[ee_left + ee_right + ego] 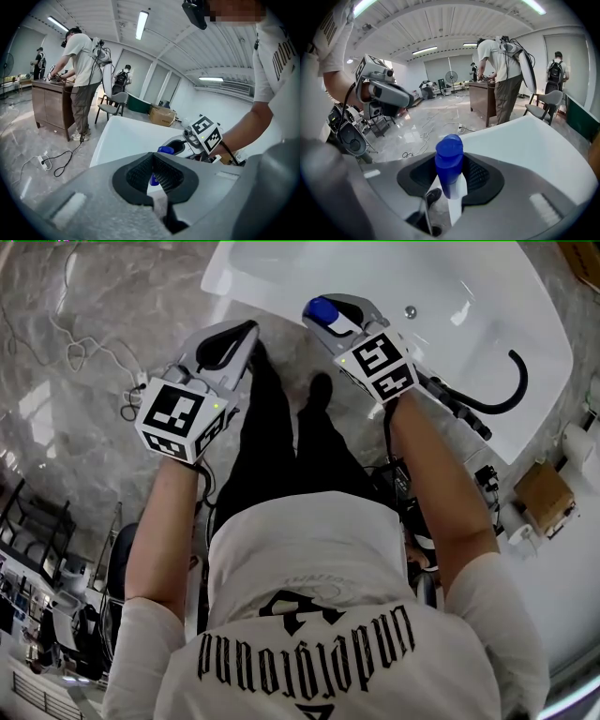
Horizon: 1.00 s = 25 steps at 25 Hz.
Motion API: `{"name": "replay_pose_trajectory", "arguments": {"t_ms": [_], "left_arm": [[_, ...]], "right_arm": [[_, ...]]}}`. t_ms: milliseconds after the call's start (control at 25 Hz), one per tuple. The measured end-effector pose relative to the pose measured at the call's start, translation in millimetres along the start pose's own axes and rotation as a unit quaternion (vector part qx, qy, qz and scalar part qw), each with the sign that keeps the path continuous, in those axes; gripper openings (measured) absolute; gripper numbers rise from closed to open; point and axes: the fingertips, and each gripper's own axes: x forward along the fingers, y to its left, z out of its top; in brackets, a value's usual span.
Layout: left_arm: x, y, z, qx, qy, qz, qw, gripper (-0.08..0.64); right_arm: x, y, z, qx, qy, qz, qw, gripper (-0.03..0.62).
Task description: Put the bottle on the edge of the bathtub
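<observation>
- Blue-capped and white-bodied, the bottle [449, 165] stood upright between the pads of the right tongs [342, 315]. We found these tongs closed on the bottle, gripping its body just below the cap.
- We observed the bottle held in the air over the near rim of the white bathtub [246, 292]. It was not resting on the edge.
- The left tongs [236, 341] were closed with the tips together, and nothing was held between them.
- In the head view, the left tongs hung beside the right tongs, over the floor [84, 296] just in front of the bathtub's near corner.
- A black curved faucet [514, 381] rose from the rim at the right side of the bathtub, well apart from the bottle.
- The floor was grey marble. A white cable [70, 334] lay on it and ran to a power strip [139, 382] near the left tongs.
- In the left gripper view, we noted another person [83, 61] standing at a brown wooden cabinet [49, 105] beyond the bathtub, with a chair [112, 104] close behind that person.
</observation>
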Motion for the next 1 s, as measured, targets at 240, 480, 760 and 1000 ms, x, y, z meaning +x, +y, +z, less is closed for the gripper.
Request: {"name": "replay_pose_trajectory", "arguments": {"t_ms": [240, 480, 760, 1000], "left_arm": [[11, 8, -10, -0.008, 0.007, -0.001, 0.9999, 0.008], [16, 10, -9, -0.009, 0.009, -0.002, 0.9999, 0.008], [17, 14, -8, -0.021, 0.007, -0.003, 0.9998, 0.008], [20, 6, -6, -0.028, 0.002, -0.008, 0.9996, 0.008]], "right_arm": [[17, -5, -8, -0.013, 0.012, -0.01, 1.0, 0.153], [22, -7, -10, -0.024, 0.019, -0.013, 0.999, 0.153], [30, -7, -22, -0.033, 0.042, -0.013, 0.998, 0.153], [29, -1, -36, -0.04, 0.056, -0.012, 0.998, 0.155]]}}
